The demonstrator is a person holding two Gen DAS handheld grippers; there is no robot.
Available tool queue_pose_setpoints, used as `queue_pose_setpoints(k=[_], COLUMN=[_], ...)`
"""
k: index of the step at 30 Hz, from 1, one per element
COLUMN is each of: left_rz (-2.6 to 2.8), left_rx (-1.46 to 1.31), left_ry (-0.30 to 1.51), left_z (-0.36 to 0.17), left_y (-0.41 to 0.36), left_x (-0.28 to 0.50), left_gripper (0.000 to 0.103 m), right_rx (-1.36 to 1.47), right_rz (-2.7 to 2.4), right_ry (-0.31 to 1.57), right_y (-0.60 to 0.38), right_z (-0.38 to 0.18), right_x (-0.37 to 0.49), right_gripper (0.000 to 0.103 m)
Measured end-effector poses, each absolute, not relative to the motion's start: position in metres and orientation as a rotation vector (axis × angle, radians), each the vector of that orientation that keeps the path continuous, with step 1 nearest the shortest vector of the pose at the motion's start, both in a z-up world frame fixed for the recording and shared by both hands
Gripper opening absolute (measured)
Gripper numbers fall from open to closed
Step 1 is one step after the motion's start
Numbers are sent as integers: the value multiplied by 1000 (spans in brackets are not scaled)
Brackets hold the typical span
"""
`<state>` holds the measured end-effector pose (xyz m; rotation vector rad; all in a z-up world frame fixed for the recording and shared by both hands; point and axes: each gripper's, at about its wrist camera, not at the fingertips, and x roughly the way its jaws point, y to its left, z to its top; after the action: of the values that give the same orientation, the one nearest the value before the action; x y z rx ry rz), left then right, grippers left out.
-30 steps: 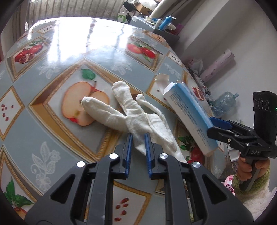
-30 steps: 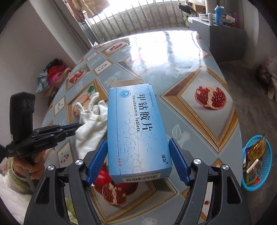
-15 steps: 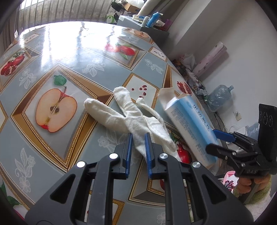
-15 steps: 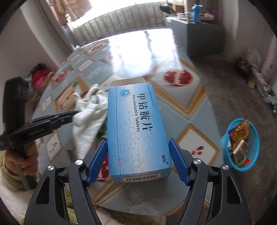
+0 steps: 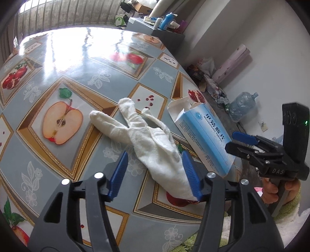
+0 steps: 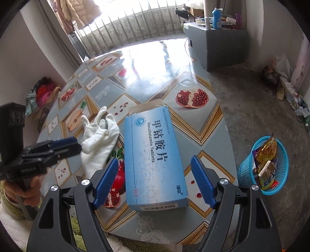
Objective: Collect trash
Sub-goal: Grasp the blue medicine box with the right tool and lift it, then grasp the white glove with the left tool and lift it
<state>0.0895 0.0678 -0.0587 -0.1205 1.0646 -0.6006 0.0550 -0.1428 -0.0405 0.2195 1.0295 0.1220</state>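
Jaws of both grippers just opened: white cloth (image 5: 155, 149) between the left's, blue box (image 6: 155, 159) loose between the right's

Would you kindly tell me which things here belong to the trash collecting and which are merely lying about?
Belongs to the job:
- blue tablet box, between the open jaws of the right hand-held gripper
- white glove, at the left hand-held gripper, whose jaws have just been opening
- blue basket of wrappers on the floor

Just lying about:
- water jug
- blue bottle on the grey cabinet
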Motion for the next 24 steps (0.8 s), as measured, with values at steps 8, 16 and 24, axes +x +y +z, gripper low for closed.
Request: queue_pose_setpoints(k=[8,16,24], left_rz=[-554,-513,-487], left_rx=[83,137,46], left_ry=[1057,1016,1044], left_z=[-73,-76,-71], left_y=[30,32,63], left_x=[86,90,100], left_gripper=[58,50,42], right_rx=[136,94,169], right_rz=[118,92,75], right_ry=[1062,1105,1099], right_y=[-127,-128,-146], right_z=[-53,-63,-58], right_x=[65,67,66], right_gripper=[75,75,75])
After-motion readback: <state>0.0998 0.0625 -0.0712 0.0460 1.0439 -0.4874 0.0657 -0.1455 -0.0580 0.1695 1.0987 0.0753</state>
